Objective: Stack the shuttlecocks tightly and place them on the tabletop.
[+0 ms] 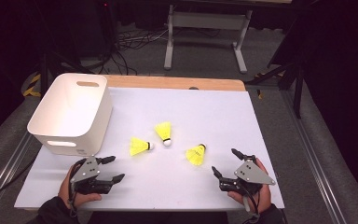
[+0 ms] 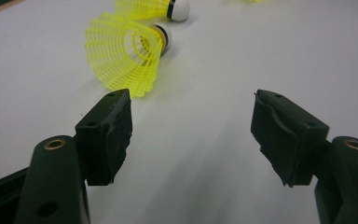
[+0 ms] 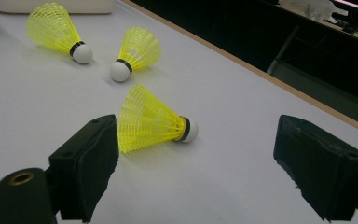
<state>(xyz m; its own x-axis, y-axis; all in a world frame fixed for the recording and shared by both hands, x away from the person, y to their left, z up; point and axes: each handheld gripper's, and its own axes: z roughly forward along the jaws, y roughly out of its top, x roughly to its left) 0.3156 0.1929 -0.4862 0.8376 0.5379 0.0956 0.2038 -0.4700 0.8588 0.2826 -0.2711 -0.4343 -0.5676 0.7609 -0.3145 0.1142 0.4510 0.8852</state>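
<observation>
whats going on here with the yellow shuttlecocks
A person holds a two-jaw gripper in each hand at a white table. Three yellow shuttlecocks lie on their sides in the middle, none held. The left gripper is open and aimed at the left shuttlecock; the right gripper is open, facing the right shuttlecock. The middle shuttlecock lies between them, farther back. A white bin stands at the table's far left, with nothing visible inside it.

Your desk (image 1: 223,121) is brightly and evenly lit from overhead while the room around it falls to near black. Shadows under the shuttlecocks (image 3: 154,119) stay short and soft. Up close, your left gripper's fingers (image 2: 107,135) look slightly soft, and farther shuttlecocks blur
</observation>
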